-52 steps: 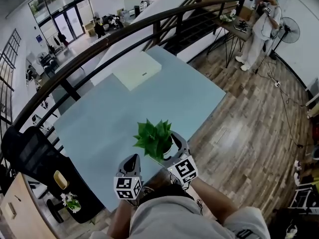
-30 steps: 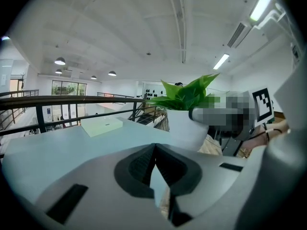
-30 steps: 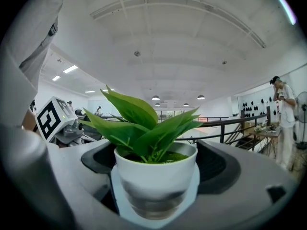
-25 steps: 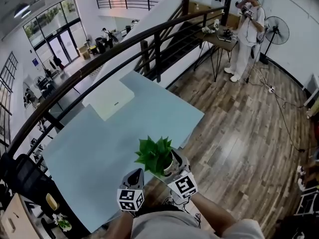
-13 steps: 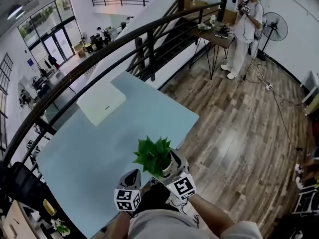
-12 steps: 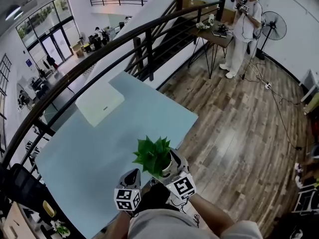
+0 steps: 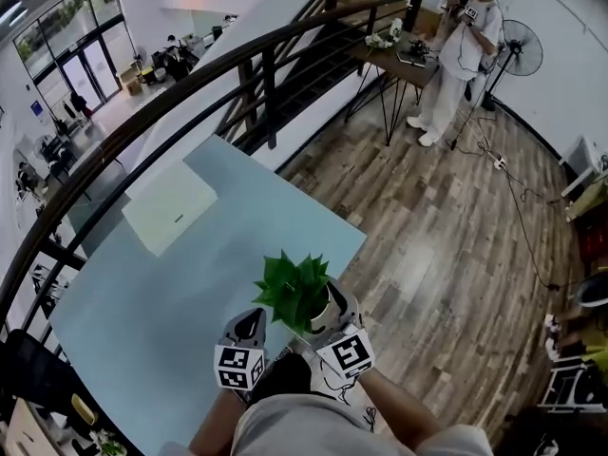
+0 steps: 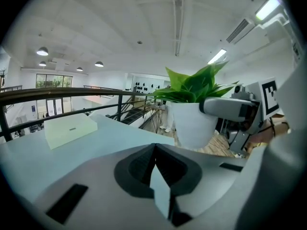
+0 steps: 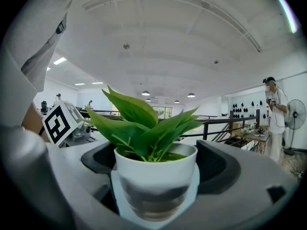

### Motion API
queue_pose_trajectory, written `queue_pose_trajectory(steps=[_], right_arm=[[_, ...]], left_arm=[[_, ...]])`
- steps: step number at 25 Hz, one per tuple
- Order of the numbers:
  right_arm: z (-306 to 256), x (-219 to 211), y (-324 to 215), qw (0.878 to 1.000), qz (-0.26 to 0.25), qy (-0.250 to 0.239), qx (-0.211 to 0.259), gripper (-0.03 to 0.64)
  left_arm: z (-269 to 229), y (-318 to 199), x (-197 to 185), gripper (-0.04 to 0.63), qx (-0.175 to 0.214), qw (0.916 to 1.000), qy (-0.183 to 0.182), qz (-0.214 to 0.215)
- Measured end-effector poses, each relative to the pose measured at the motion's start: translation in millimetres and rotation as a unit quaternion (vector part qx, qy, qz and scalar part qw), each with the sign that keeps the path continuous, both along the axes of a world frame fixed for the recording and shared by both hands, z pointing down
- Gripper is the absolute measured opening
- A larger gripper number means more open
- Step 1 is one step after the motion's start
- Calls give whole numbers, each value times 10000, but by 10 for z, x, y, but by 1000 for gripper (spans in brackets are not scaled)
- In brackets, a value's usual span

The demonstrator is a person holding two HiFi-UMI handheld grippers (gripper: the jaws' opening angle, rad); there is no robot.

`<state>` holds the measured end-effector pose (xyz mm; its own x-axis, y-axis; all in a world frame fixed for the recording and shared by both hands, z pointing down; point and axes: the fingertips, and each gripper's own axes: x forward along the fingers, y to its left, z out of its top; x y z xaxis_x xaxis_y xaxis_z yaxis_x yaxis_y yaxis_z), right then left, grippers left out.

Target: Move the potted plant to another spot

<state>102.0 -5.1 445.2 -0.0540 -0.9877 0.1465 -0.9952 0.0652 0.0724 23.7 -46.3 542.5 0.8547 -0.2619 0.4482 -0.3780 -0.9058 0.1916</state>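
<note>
Table [image 7: 142,302] shifted left, potted plant [image 9: 156,181] clamped in right tool [image 7: 326,304]

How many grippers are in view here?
2. The left gripper, shut and empty, is at the near edge of the table; the right gripper, just right of it, is shut on the potted plant. Neither is hidden.

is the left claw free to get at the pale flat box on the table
Probably yes: the left claw is shut and holds nothing, and bare table lies between it and the pale flat box, though it must open first.
</note>
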Motion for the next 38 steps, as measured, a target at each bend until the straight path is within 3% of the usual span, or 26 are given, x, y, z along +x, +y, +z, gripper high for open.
queue_pose_trajectory(steps=[12,16,21,30,38], right_arm=[[209,354,-466,9999,28,-80,-131,511],[181,372,-685,9995,-140,-197,-209,511],[196,303,-951,9989,-345,-142,-278,511],[298,149,-1378,9933,-1077,-219,-359,511],[337,187,-1873,9832,-1764,-311,-344,511]], left_arm=[[228,-476,84,12,-163,9995,97,-234],[144,-659,37,12,-231,9980,267,-522],[143,-895,-179,12,-309,9931,455,-1032],[146,-1140,-511,12,-262,9811,450,-1863],[226,-1351,-494,12,-269,9669,313,-2518]])
